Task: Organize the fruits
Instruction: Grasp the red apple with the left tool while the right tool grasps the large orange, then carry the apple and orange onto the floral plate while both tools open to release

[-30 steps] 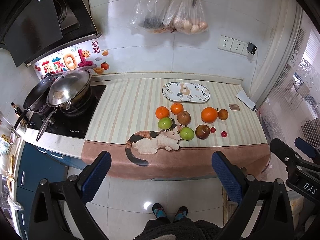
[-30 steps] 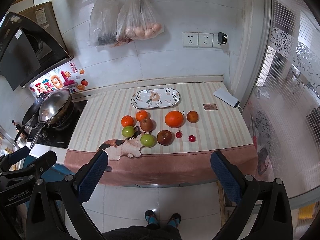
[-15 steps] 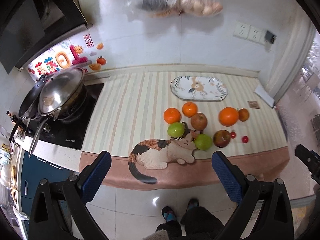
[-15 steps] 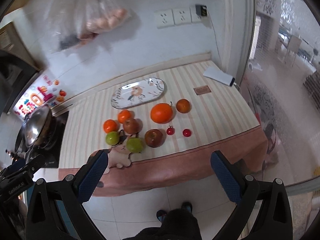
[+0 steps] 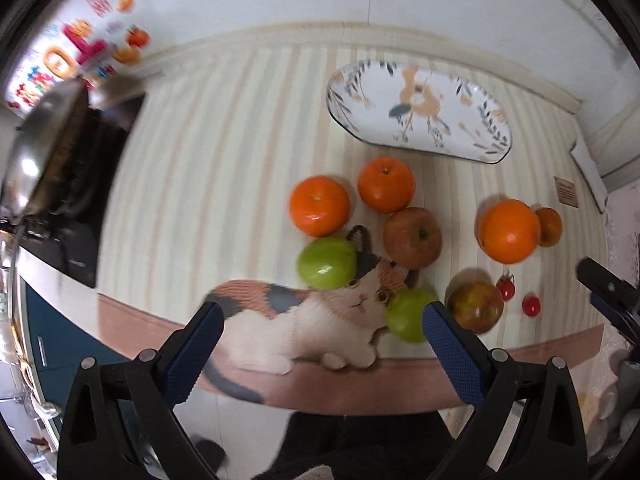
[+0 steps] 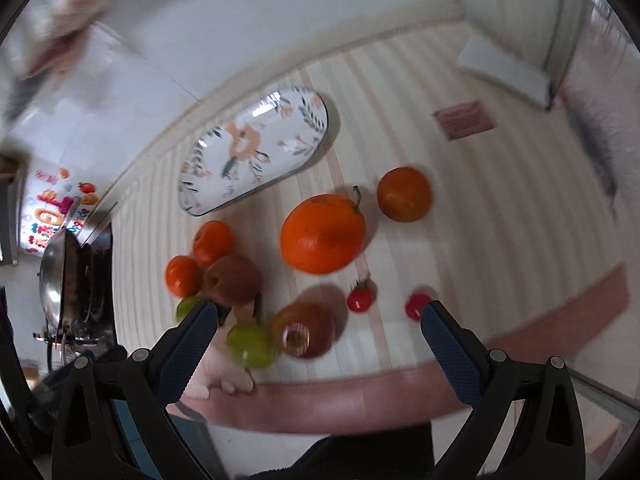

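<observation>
though blurred, glossy orange, green and red fruits (image 5: pixel 412 237) beside patterned plate (image 5: pixel 420 109)

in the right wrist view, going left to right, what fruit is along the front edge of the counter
Green round fruit → dark red apple → small red cherry tomato with a stem → second small red cherry tomato, partly behind the right gripper's finger.

We see a plate (image 5: pixel 420 108) at the back of the counter mat (image 5: pixel 224 160), with fruit grouped in front of it: two oranges (image 5: pixel 319 205) side by side, an apple (image 5: pixel 413 237) just right of them, and a larger orange (image 5: pixel 508 230) farther right. A stove (image 5: pixel 72 200) sits at the left.
</observation>
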Tool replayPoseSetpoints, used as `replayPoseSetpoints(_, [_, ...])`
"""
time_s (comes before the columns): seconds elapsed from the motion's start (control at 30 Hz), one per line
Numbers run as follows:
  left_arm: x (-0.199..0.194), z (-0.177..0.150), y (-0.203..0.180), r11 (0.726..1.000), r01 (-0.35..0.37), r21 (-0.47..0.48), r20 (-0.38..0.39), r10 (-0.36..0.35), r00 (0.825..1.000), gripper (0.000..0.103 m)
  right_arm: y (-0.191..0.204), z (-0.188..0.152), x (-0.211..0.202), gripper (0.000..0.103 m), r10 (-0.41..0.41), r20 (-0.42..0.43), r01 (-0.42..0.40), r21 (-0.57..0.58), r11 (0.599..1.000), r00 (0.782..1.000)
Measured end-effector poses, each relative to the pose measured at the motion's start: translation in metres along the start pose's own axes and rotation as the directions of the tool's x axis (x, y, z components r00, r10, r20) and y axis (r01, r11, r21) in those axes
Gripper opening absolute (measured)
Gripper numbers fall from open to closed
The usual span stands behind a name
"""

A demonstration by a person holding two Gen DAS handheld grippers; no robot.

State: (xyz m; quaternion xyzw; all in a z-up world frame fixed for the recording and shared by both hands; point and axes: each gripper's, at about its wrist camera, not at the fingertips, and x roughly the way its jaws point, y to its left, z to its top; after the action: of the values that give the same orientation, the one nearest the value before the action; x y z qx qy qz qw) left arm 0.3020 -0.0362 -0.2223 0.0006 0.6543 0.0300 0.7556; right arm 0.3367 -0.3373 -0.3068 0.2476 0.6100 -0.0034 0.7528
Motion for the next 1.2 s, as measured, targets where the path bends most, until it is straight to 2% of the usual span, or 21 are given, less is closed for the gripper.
replayPoseSetpoints(0.1, [0.023, 0.018, -0.014, 1.0, 0.008, -0.012, -0.051, -0.009, 0.999, 0.1, -0.002, 0.026, 0.045, 0.103, 0.006, -0.08, -0.005, 0.013, 1.0, 0.997])
replayPoseSetpoints(0.27, [0.061, 0.042, -0.031, 0.998, 0.057, -0.04, -0.138, -0.062, 0.989, 0.098, 0.006, 0.044, 0.096, 0.102, -0.027, -0.175, 0.021, -0.033, 0.999, 0.984])
replayPoseSetpoints(0.47, [0.099, 0.061, -0.049, 0.993, 0.111, -0.051, -0.227, -0.12, 0.966, 0.092, 0.011, 0.051, 0.12, 0.101, -0.046, -0.22, 0.036, -0.047, 0.998, 0.974])
replayPoseSetpoints(0.57, [0.112, 0.065, -0.057, 0.99, 0.134, -0.038, -0.254, -0.14, 0.957, 0.086, 0.015, 0.055, 0.131, 0.098, -0.051, -0.234, 0.039, -0.054, 0.998, 0.971])
replayPoseSetpoints(0.63, [0.12, 0.068, -0.062, 0.99, 0.138, -0.024, -0.271, -0.139, 0.952, 0.074, 0.013, 0.056, 0.133, 0.095, -0.059, -0.242, 0.048, -0.05, 0.998, 0.968])
replayPoseSetpoints(0.83, [0.139, 0.073, -0.07, 0.988, 0.153, -0.011, -0.286, -0.149, 0.946, 0.064, 0.015, 0.05, 0.146, 0.089, -0.035, -0.279, 0.029, -0.027, 0.999, 0.96])
replayPoseSetpoints(1.2, [0.158, 0.075, -0.076, 0.988, 0.149, 0.035, -0.256, -0.135, 0.957, 0.062, 0.023, 0.05, 0.146, 0.087, -0.053, -0.245, 0.04, -0.056, 0.998, 0.968])
